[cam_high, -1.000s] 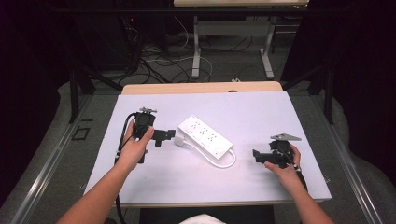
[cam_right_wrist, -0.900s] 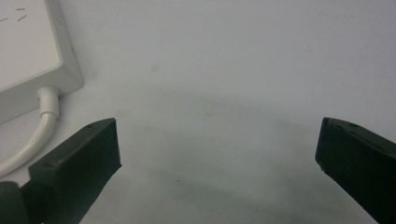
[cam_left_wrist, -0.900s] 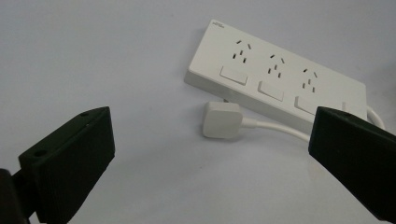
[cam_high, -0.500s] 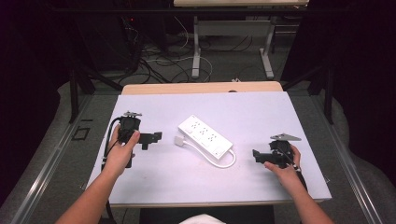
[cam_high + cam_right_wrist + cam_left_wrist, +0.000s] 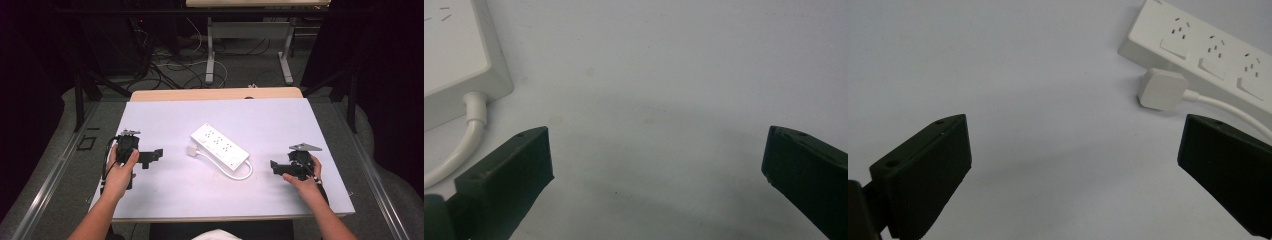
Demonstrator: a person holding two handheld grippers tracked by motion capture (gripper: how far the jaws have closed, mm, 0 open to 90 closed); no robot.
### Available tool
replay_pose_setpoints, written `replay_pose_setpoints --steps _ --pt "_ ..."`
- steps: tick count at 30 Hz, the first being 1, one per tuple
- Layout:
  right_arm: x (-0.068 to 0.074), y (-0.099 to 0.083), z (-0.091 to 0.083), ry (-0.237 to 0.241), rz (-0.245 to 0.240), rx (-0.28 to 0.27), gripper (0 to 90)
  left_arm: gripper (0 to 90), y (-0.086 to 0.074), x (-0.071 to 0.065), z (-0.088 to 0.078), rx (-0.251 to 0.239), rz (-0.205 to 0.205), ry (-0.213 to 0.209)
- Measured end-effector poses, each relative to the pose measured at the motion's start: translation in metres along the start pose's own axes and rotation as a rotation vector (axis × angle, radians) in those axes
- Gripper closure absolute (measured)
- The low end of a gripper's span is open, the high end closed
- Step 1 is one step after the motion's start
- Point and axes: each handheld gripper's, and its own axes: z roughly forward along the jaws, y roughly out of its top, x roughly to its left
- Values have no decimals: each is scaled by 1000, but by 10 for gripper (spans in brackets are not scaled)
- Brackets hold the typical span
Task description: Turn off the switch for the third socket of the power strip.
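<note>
A white power strip (image 5: 220, 145) is laid slantwise at the middle of the white surface (image 5: 280, 120), its cord (image 5: 244, 173) looped back beside it and its plug (image 5: 192, 150) set at its left end. The left gripper (image 5: 155, 156) is held near the left edge, jaws spread wide and empty. The right gripper (image 5: 274, 167) is held near the right edge, likewise spread and empty.

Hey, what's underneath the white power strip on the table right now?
The power strip lies flat on the white table, sockets facing up. Its cord loops along its near side, ending in the plug on the table beside it. The strip's underside is covered.
</note>
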Motion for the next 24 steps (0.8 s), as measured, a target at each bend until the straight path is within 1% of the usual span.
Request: replay_pose_setpoints --steps 1,2,3,4,5,8,10,11,12,13,17,22,23,24 --pt "0 0 0 0 4 -1 0 7 -3 1 1 -7 -3 16" --pt "0 0 0 1 1 -3 0 7 -5 3 1 7 1 19" --pt "0 0 0 1 -3 -3 0 7 -8 4 3 -13 -1 37" --pt "-1 0 0 1 -4 -3 0 7 -10 6 3 -3 2 39" --pt "-1 0 0 2 -4 -4 0 7 -12 7 5 -8 0 46" --pt "-1 0 0 2 -6 -5 0 7 -19 12 7 -8 -6 55" --pt "-1 0 0 3 -4 -4 0 7 -24 15 9 -12 -27 52" --pt "0 0 0 3 1 -5 0 7 -26 17 10 -2 -29 46" --pt "-1 0 0 2 0 -6 0 8 -29 18 12 -14 -35 48" --pt "-1 0 -1 0 3 -4 0 8 -31 20 13 -6 -37 51" --pt "-1 0 -1 0 2 -4 0 8 -38 24 17 -10 -24 74" --pt "-1 0 -1 0 3 -6 0 8 -43 30 20 -25 -18 83" --pt "-1 0 -1 -1 3 -5 0 8 -44 31 20 -18 -17 84" --pt "-1 0 -1 0 3 -5 0 8 -45 32 20 -26 -20 86"
